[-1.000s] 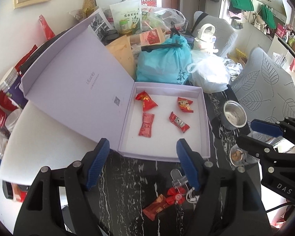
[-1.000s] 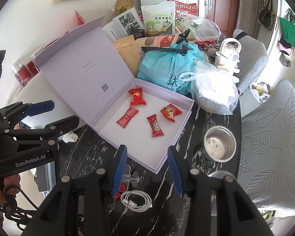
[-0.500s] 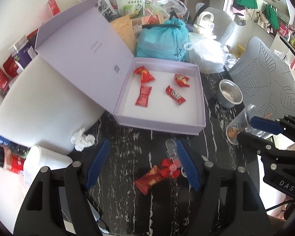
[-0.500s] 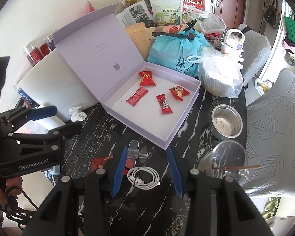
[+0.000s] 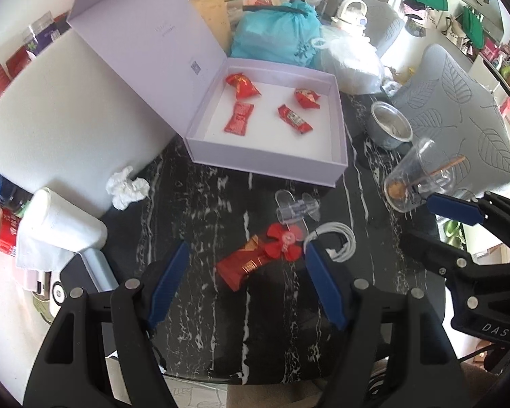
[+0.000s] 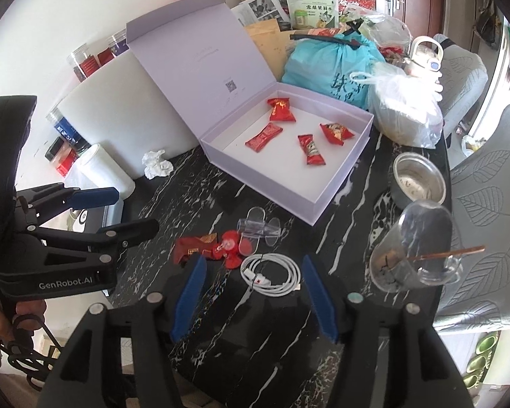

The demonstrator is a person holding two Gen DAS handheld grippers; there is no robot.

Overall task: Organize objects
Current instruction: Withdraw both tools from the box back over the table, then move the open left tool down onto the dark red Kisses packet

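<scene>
A dark marbled surface (image 5: 200, 210) is seen, cluttered at its far side, with an open lilac box (image 5: 338, 129) near the middle in which four red packets already lie. In front of the box, on bare surface, a loose group is left: a red packet (image 5: 243, 265), a red flower clip (image 5: 284, 244) touching its far end, a clear plastic piece (image 5: 294, 205) just beyond, and a coiled white cable (image 6: 272, 272) just to the right. The left tool (image 5: 246, 284) is held with its jaws apart and nothing between them, and the packet lies straight ahead of it, within the line of the gap. The packet's long axis is seen to run diagonally, from near-left to far-right, so it is judged to sit skewed across the jaws, not square to them. The right tool (image 6: 253, 297) has just been opened, nothing is held in it, and the cable lies directly before its gap, the packet being off to its left. The left hand is therefore judged the nearer for the packet.
</scene>
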